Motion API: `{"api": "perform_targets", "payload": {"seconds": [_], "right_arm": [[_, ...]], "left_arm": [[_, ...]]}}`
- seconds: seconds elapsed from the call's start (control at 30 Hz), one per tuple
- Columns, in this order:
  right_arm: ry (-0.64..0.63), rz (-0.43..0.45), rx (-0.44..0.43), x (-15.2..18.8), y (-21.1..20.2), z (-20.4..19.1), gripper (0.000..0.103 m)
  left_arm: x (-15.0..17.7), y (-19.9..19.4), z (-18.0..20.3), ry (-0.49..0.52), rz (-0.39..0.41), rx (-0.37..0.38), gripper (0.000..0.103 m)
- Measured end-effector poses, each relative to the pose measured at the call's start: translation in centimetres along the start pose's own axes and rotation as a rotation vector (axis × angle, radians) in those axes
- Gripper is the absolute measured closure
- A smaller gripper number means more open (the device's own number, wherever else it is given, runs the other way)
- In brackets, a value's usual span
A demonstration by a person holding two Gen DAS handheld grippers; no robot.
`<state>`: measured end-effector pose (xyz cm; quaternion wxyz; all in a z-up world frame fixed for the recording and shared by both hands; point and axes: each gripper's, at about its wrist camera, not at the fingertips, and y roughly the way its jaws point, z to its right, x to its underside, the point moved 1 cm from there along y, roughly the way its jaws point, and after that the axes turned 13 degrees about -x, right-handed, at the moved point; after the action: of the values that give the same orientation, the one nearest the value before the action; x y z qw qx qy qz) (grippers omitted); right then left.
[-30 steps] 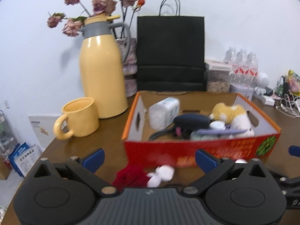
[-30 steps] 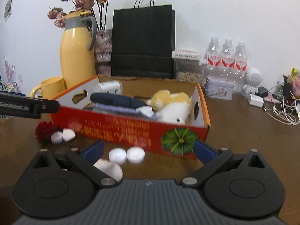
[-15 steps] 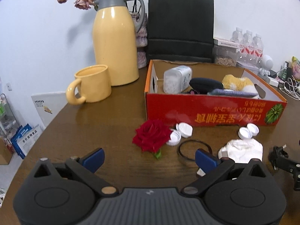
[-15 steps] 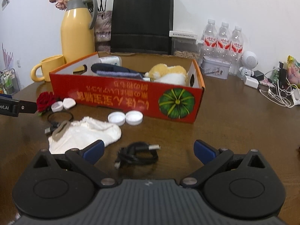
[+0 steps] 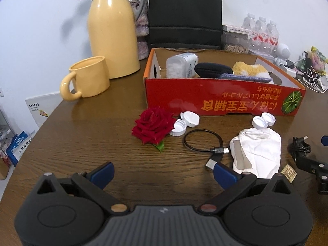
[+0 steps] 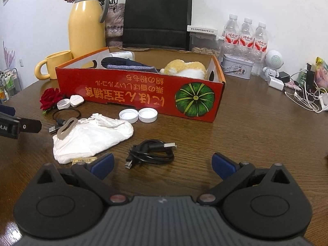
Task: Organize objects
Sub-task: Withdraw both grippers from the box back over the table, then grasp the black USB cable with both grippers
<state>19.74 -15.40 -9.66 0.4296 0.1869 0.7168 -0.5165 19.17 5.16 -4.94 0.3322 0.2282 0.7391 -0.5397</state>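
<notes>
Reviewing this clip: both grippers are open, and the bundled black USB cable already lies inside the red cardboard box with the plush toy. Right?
Not quite. The bundled black USB cable lies on the brown wooden table, in front of the red cardboard box, not inside it. The right wrist view shows it just ahead of the open right gripper. The left gripper is open too, and the plush toy is in the box.

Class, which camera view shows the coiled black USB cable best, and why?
The right wrist view: the coiled black USB cable lies whole and central. The left wrist view shows the coiled black USB cable only partly, near its right edge.
</notes>
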Motion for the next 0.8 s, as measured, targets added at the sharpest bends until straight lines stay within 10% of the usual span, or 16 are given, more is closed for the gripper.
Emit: {"api": "perform_targets", "payload": {"seconds": [0.8], "right_arm": [[0.006,-0.024,-0.030,-0.2,0.7,0.5,0.000]], "left_arm": [[-0.9,2.0,1.8,0.036,-0.081,0.078,0.000]]}}
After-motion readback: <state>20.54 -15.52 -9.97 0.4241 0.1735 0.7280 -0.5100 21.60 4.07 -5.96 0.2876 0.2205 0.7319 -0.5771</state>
